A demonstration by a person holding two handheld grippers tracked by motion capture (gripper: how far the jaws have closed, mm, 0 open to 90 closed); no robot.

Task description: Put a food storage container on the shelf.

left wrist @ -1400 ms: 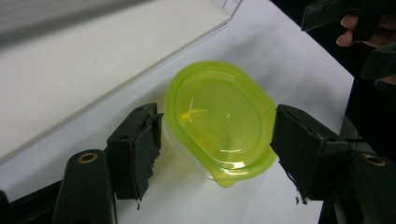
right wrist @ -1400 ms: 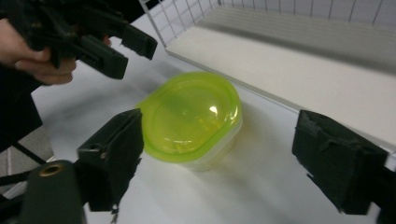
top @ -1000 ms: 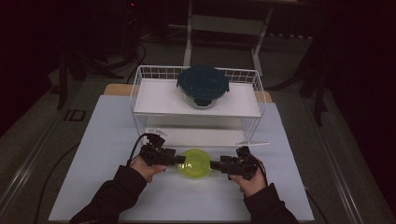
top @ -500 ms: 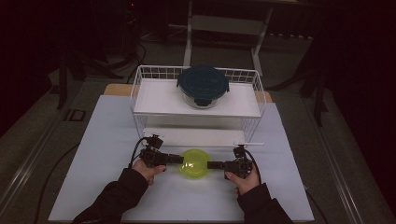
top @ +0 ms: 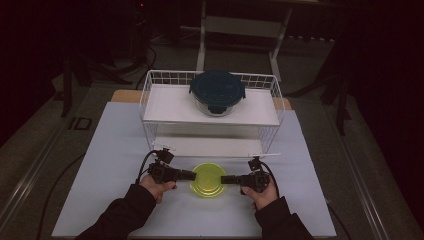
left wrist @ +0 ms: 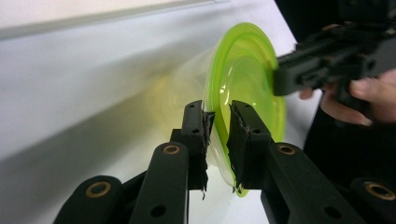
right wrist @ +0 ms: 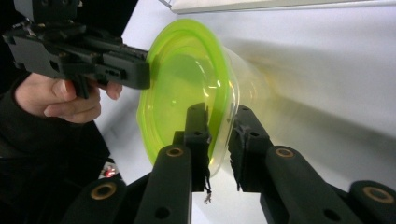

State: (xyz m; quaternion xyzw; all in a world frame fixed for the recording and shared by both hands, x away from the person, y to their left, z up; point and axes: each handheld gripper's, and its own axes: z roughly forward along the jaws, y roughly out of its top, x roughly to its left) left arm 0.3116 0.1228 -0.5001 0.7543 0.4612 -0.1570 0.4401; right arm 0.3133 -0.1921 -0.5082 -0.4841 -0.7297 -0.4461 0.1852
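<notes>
Both hands sit lower on white tabletop (dark room).

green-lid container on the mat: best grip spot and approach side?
Grip the lime lid by its thin overhanging rim, coming in level from the left and right sides. The rim is the only lip that fits between jaws; the left tool and right tool each already straddle it on opposite edges.

My way forward is blocked by the wire rack just behind the green lid; the mat lies open to either side and toward me.
</notes>
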